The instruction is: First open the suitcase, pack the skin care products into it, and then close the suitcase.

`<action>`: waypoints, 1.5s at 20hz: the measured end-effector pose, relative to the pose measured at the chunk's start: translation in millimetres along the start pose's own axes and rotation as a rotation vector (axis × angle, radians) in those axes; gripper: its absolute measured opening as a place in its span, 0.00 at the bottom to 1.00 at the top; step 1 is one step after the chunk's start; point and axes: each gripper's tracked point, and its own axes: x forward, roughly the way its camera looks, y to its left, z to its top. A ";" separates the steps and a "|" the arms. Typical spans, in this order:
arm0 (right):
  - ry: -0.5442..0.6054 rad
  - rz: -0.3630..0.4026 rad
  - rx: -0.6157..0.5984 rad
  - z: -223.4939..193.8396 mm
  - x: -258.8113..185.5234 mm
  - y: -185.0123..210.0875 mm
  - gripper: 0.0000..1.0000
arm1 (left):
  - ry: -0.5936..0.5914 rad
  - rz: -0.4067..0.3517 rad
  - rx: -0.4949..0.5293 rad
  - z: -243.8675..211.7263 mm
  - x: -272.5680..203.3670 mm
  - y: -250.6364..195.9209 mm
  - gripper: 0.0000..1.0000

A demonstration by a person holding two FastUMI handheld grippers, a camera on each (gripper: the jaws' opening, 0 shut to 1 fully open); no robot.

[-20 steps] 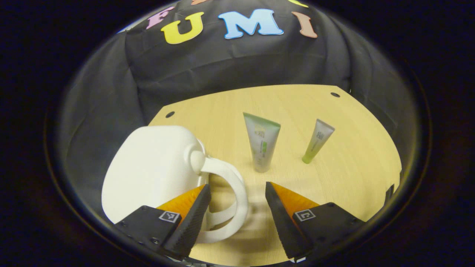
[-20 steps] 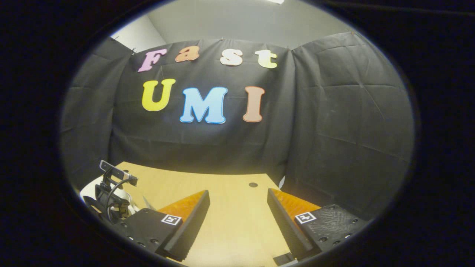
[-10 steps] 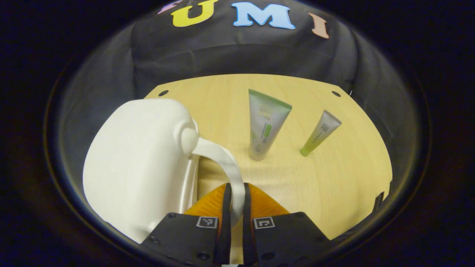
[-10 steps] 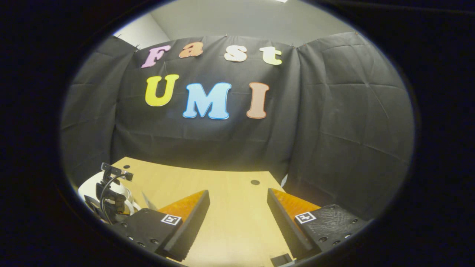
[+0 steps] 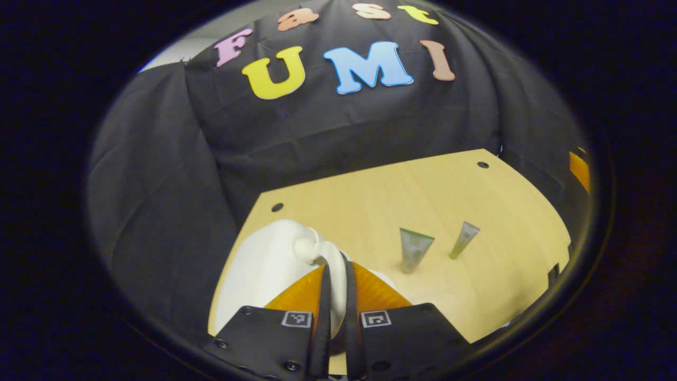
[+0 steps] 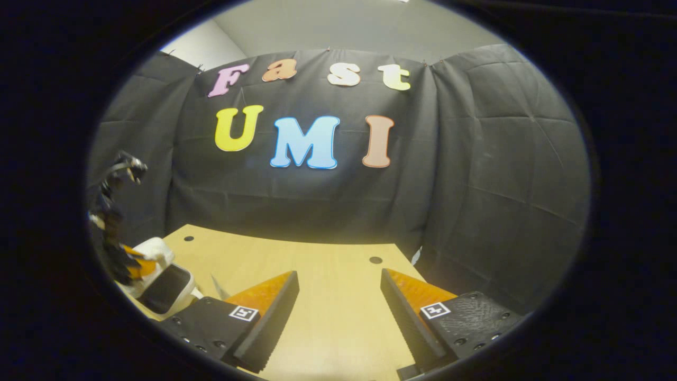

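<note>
Left gripper view: left gripper [image 5: 337, 301] clamped on white suitcase [image 5: 264, 270] handle [image 5: 332, 264], lid raised, dark inside; tubes [image 5: 414, 250] upright on table [image 5: 370, 201]. Right gripper [image 6: 338, 309] spread, idle. Risk: thin handle slipping, lid dropping.

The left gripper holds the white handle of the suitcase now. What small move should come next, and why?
Probably keep lifting the handle up and back. The left gripper is shut on it, and the right gripper view shows the suitcase partly open with a dark inside. Both tubes stand unpacked on the table.
</note>
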 end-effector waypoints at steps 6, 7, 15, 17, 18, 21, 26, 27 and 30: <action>0.006 0.026 0.036 -5.7 7.3 16.5 0.95 | -0.065 0.294 0.242 27.5 6.7 195.9 0.18; 0.009 0.025 0.041 -5.8 8.0 17.6 0.95 | -0.061 0.328 0.272 20.9 12.8 223.9 0.16; 0.050 -0.006 0.091 -20.0 11.6 17.8 0.95 | 0.066 0.409 0.368 -75.6 98.5 375.1 0.19; 0.058 -0.016 0.094 -20.9 10.8 16.1 0.95 | 0.110 0.411 0.334 -96.8 111.7 394.5 0.19; 0.058 -0.021 0.092 -20.5 11.4 15.2 0.95 | 0.113 0.439 0.324 -101.7 110.9 403.9 0.19; 0.059 -0.029 0.086 -21.6 12.5 16.4 0.95 | 0.051 0.366 0.267 -90.0 109.7 385.7 0.41; 0.074 -0.008 0.072 -25.8 15.2 27.2 0.95 | -0.052 0.255 0.200 -66.0 99.6 312.1 0.93; 0.073 -0.007 0.066 -25.6 15.4 27.4 0.95 | -0.071 0.215 0.176 -60.0 99.8 289.3 0.96; 0.077 -0.008 0.060 -27.6 15.3 27.5 0.95 | -0.104 0.080 0.092 -49.2 103.6 207.8 0.97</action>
